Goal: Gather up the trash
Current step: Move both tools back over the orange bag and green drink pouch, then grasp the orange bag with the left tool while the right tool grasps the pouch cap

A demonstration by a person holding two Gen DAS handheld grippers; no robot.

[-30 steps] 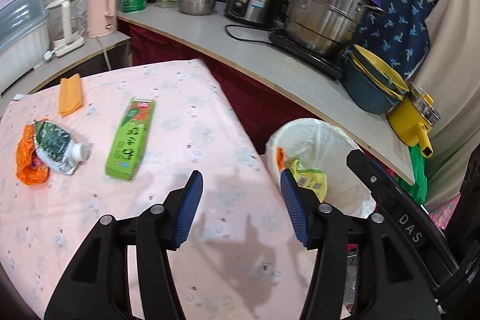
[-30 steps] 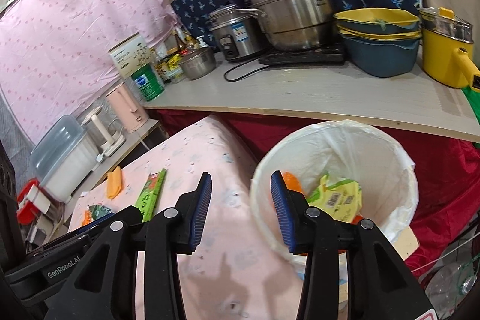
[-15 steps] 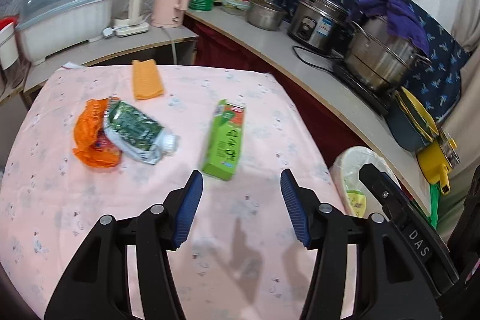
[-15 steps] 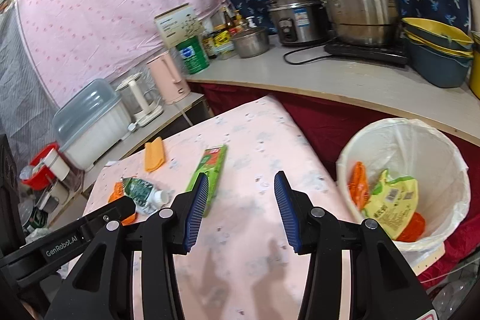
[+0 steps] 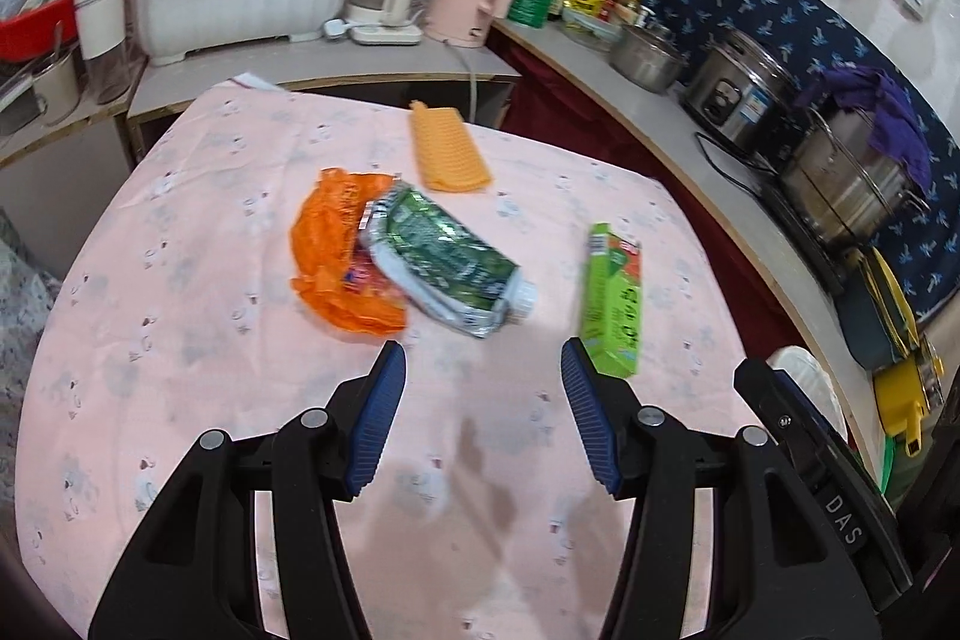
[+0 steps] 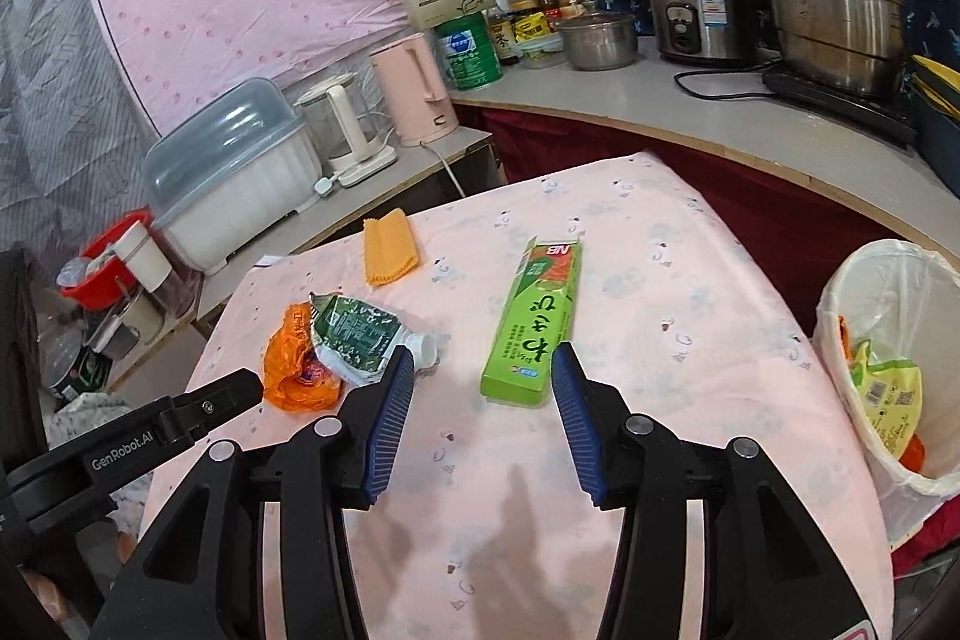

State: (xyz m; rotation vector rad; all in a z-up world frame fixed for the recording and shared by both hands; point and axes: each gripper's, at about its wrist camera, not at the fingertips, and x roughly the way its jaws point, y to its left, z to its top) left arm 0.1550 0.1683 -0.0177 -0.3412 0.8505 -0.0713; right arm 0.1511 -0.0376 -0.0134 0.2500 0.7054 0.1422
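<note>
Both sets of jaws are spread wide with nothing in them, so we're between pickups right now. The left gripper [image 5: 480, 412] hovers over the near part of the table [image 5: 180, 340], pointed at the crushed bottle [image 5: 447, 259] that lies partly on top of an orange wrapper [image 5: 327, 256] around the middle. The right gripper [image 6: 483, 412] hangs just short of the green box [image 6: 537, 319], which lies flat toward the table's right edge. An orange cloth [image 6: 389, 247] sits by the far edge; not sure that one counts as trash.

The bin [image 6: 840, 316] stands off the right side of the table with a few wrappers in it already, so I'd say the job's partway done. Next up looks like dropping the right gripper onto the box and closing across its narrow width, while the left goes for the bottle.
</note>
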